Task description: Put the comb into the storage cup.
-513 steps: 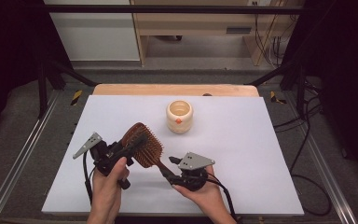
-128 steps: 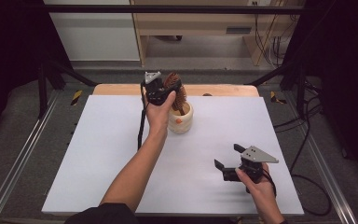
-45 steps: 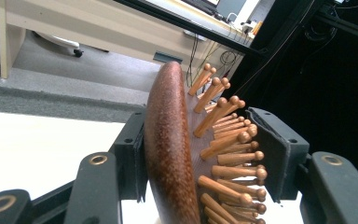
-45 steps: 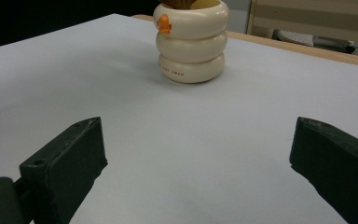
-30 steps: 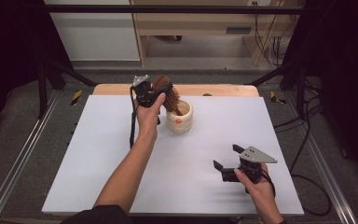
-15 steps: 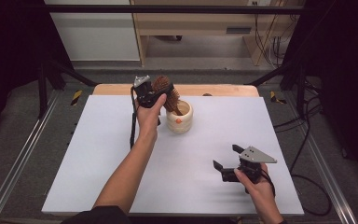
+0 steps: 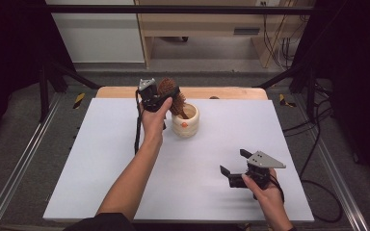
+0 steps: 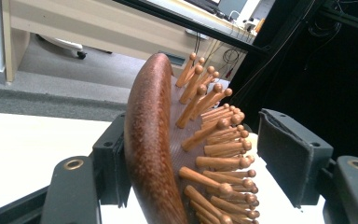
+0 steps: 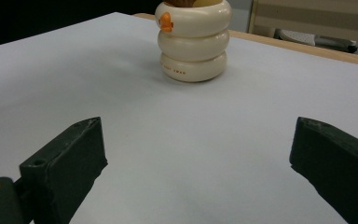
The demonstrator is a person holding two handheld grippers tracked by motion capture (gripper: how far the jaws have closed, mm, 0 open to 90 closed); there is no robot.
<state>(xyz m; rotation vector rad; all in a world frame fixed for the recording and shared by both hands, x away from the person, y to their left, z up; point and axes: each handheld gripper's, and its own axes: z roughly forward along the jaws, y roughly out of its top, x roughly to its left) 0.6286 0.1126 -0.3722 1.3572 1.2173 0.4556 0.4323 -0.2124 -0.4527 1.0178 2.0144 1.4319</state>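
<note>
A brown wooden hairbrush (image 7: 166, 86) stands with its handle down inside a cream ringed cup (image 7: 185, 122) at the back middle of the white table. My left gripper (image 7: 169, 96) is up around the brush head. Its jaws have just been opening. In the left gripper view the brush's back (image 8: 149, 140) lies against one jaw, and the other pad (image 8: 284, 154) stands off the bristle tips. My right gripper (image 7: 233, 161) rests open near the front right with nothing between its jaws. In the right gripper view the cup (image 9: 193, 39) stands far ahead of it.
The white table top (image 7: 101, 163) ends in a wooden strip (image 7: 231, 92) at the back. Metal frame rails (image 7: 19, 159) run along both sides. A desk and cables stand beyond the table.
The brush has gone from both grippers at the table's front to the cup at the back, and the right gripper has drawn off to the front right. Over the last second neither hand shifts.
</note>
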